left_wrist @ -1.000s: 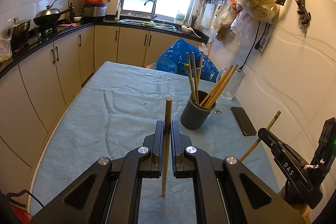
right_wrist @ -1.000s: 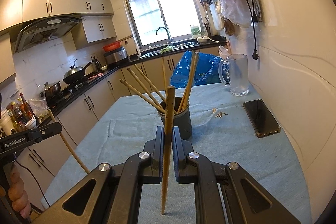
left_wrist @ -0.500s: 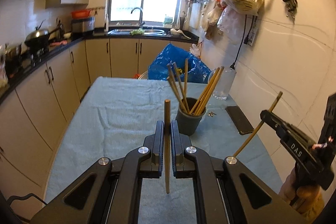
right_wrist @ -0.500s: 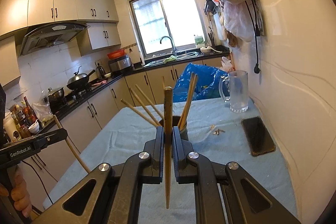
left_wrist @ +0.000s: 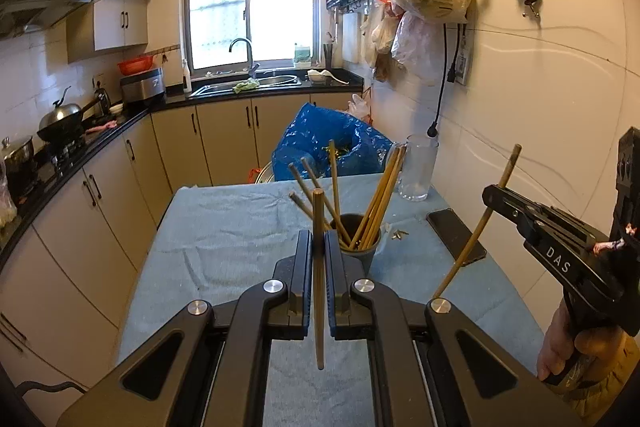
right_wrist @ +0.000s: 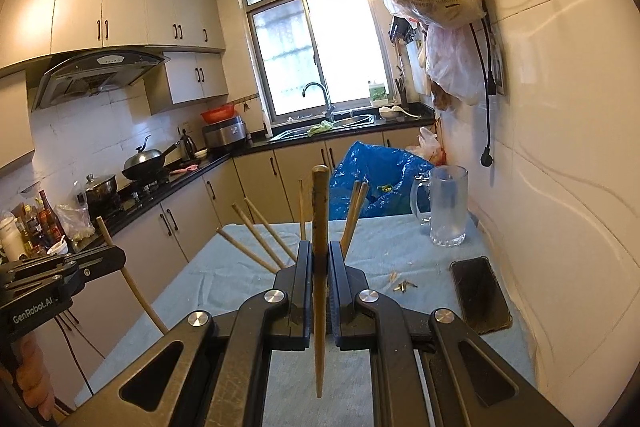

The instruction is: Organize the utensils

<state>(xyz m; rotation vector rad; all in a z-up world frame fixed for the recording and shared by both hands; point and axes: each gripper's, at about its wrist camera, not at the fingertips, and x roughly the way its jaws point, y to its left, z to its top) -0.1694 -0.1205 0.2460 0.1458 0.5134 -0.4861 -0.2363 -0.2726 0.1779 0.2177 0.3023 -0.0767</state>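
A dark grey cup [left_wrist: 360, 251] full of several wooden chopsticks [left_wrist: 380, 195] stands on the blue-grey cloth table [left_wrist: 224, 227]. My left gripper [left_wrist: 319, 239] is shut on one upright chopstick [left_wrist: 318, 287], just in front of the cup. My right gripper [right_wrist: 320, 251] is shut on another upright chopstick [right_wrist: 320, 267]; the cup is hidden behind its jaws, with only the fanned chopsticks [right_wrist: 256, 239] showing. In the left wrist view the right gripper [left_wrist: 496, 197] shows at the right with its tilted chopstick [left_wrist: 480, 227]. The left gripper [right_wrist: 116, 259] appears at the left of the right wrist view.
A glass mug [right_wrist: 444, 207] and a black phone [right_wrist: 480, 295] lie near the right wall, with small scraps [right_wrist: 402, 285] between them and the cup. A blue plastic bag [left_wrist: 324, 143] sits behind the table. Cabinets and a stove counter [left_wrist: 60, 155] run along the left.
Both grippers have risen with their chopsticks, so the table and cup sit lower in both views. The left gripper has rolled, and the cup now lies almost straight ahead of it.
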